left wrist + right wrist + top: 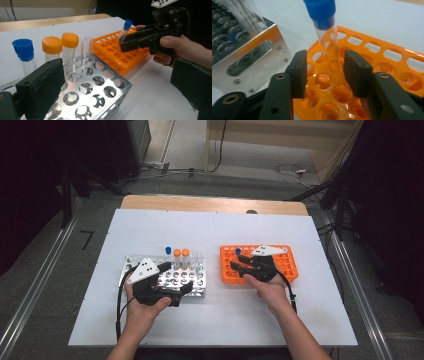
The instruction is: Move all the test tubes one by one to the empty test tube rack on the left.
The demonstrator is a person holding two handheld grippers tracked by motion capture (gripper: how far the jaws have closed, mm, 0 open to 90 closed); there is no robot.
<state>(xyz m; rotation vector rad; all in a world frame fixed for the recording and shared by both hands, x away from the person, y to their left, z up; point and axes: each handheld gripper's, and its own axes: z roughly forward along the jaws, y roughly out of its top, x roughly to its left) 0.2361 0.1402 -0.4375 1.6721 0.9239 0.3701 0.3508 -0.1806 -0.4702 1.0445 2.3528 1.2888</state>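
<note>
A clear tube with a blue cap [329,50] stands in a hole at the near left of the orange rack [387,57]. My right gripper [325,72] is open, with a pad on each side of the tube's lower part and a small gap on both sides. From above, the right gripper [237,262] is at the left end of the orange rack [287,265], by the blue-capped tube [238,251]. My left gripper [176,276] is wide open over the metal rack [197,287], holding nothing; its own view shows the left gripper [116,90] straddling the metal rack's [100,85] corner.
The metal rack holds a second blue-capped tube [23,48], two orange-capped tubes [52,45] and some uncapped clear tubes [88,45] along its far row. Both racks sit side by side on a white mat [210,227] over a wooden table.
</note>
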